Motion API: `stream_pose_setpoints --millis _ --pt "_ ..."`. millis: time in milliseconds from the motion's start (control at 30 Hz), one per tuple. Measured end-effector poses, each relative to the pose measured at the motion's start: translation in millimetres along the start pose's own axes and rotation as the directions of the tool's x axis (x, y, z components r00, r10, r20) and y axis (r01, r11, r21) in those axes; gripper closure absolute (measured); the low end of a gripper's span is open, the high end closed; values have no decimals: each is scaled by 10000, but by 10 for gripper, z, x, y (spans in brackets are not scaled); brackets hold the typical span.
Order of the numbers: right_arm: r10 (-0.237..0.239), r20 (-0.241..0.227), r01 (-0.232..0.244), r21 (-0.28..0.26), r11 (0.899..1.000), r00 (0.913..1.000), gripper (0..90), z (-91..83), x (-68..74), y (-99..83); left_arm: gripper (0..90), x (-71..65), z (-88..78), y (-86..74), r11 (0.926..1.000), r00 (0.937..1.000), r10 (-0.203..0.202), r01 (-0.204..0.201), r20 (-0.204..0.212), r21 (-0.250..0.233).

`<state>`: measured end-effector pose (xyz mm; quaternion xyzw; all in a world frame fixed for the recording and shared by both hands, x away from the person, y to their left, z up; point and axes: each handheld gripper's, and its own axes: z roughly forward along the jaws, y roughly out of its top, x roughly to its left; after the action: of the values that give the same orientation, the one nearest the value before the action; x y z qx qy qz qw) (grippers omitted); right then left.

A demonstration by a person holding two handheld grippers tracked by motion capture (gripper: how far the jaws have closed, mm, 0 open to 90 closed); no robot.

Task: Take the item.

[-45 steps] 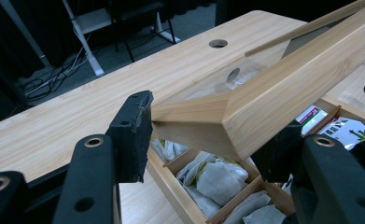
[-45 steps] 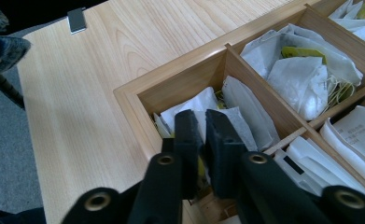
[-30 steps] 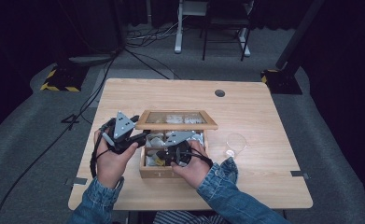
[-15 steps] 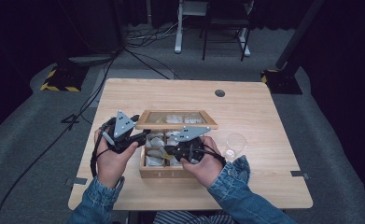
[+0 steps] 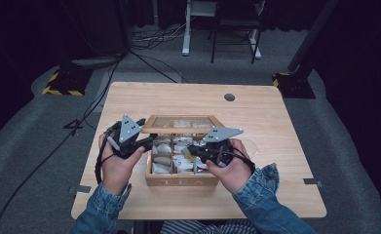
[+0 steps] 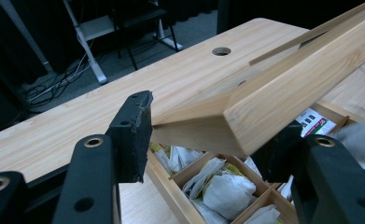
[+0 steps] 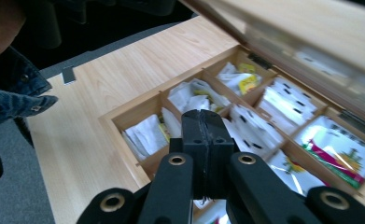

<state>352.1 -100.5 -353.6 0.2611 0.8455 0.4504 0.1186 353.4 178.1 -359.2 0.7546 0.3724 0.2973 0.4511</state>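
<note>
The tea box [image 5: 180, 181] was sat mid-bench [image 5: 276, 112], its lid [image 6: 283, 107] propped up and gripped at the corner by the left gripper [image 5: 146, 143] fingers; the right gripper [image 7: 202, 140] fingers were clamped shut over the tea bags [image 7: 147, 133], whether anything was pinched couldn't be told

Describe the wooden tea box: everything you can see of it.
The tea box is light wood with "TEA" on its front wall, standing mid-table before the person. Thin dividers split it into compartments filled with white tea bags and printed sachets. Its hinged lid, a wooden frame around a clear pane, is raised; the left gripper clamps the lid's corner. The right gripper, shut, hovers over the compartments.
</note>
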Motion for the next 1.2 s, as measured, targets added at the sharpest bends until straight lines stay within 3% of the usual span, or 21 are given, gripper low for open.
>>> stream_pose_setpoints --millis 333,700,900,1200 --pt "405 538 -391 -269 9989 9977 900 -244 -147 -73 454 15 8 8 10000 10000 -15 15 18 -98" --pt "862 1333 -789 -592 9951 9873 900 -500 -360 -163 454 20 7 17 9998 10000 -5 4 -5 -201" --pt "1137 1802 -1013 -762 9919 9770 900 -600 -518 -230 455 16 10 20 9996 10000 -84 83 -16 -259" --pt "1840 2366 -1678 -872 9820 9540 900 -668 -784 -393 455 27 15 33 9995 10000 -28 26 -64 -299"
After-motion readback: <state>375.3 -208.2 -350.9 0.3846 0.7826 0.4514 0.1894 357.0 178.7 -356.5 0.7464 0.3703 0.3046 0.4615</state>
